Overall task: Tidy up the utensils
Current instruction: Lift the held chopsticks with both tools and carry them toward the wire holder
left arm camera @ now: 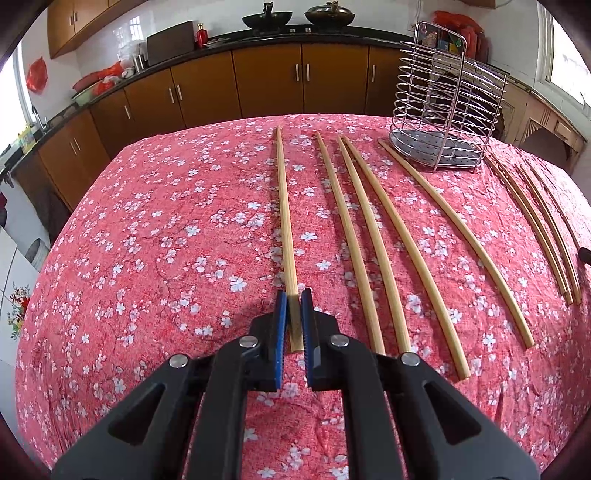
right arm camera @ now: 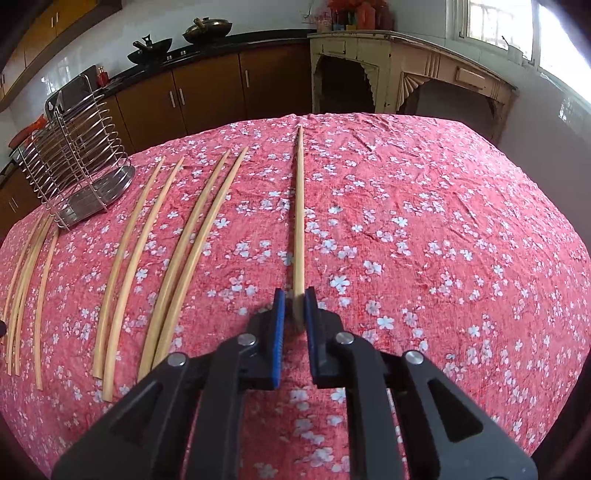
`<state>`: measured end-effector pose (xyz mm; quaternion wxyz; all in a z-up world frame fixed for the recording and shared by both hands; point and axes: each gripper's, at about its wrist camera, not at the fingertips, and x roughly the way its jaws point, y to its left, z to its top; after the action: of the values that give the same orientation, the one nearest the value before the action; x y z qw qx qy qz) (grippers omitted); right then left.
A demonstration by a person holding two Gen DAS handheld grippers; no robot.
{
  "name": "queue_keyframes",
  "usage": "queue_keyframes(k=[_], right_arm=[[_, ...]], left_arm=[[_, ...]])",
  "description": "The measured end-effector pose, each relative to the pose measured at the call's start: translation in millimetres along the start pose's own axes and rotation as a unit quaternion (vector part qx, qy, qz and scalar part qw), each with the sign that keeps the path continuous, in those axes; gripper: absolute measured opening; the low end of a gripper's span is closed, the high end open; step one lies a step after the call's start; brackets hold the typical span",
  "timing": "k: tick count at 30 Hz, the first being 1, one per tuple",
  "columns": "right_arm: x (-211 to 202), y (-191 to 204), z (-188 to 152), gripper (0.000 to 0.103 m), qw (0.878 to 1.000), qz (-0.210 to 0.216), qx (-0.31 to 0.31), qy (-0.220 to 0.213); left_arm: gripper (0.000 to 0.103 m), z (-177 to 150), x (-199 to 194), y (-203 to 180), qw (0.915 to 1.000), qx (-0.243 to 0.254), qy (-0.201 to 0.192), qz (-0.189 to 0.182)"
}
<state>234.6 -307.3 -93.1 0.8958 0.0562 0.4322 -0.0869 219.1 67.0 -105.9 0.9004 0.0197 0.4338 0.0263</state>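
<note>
Several wooden chopsticks lie side by side on the pink floral tablecloth (left arm camera: 166, 221). My left gripper (left arm camera: 294, 297) is shut on the near end of the leftmost chopstick (left arm camera: 284, 206), which points straight away from me. My right gripper (right arm camera: 295, 295) is shut on the near end of the rightmost chopstick (right arm camera: 300, 206). Other chopsticks (left arm camera: 365, 236) lie to the right in the left wrist view, and to the left in the right wrist view (right arm camera: 192, 251). The wire utensil holder (left arm camera: 447, 107) stands empty at the far side; it also shows in the right wrist view (right arm camera: 74, 158).
Brown kitchen cabinets (left arm camera: 266, 85) with a black counter and two woks (left arm camera: 266, 18) run behind the table. A cream carved sideboard (right arm camera: 406, 74) stands at the back right. The cloth (right arm camera: 443, 240) right of the held chopstick bears nothing.
</note>
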Motion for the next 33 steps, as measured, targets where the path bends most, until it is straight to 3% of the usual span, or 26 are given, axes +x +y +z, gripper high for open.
queue_keyframes(k=[7, 14, 21, 33], right_arm=[[-12, -7, -6, 0.008, 1.000, 0.008, 0.006, -0.006], [-60, -11, -4, 0.008, 0.998, 0.007, -0.008, -0.064], [-103, -10, 7, 0.007, 0.992, 0.008, -0.017, -0.128], [-135, -5, 48, 0.007, 0.980, 0.017, -0.017, -0.199]], left_arm=[[0.007, -2, -5, 11, 0.9997, -0.016, -0.001, -0.016], [0.007, 1, -50, 29, 0.9973, -0.027, -0.065, -0.023], [0.007, 10, -92, 40, 0.9896, -0.043, -0.135, -0.027], [0.007, 48, -118, 46, 0.9762, -0.065, -0.206, -0.012]])
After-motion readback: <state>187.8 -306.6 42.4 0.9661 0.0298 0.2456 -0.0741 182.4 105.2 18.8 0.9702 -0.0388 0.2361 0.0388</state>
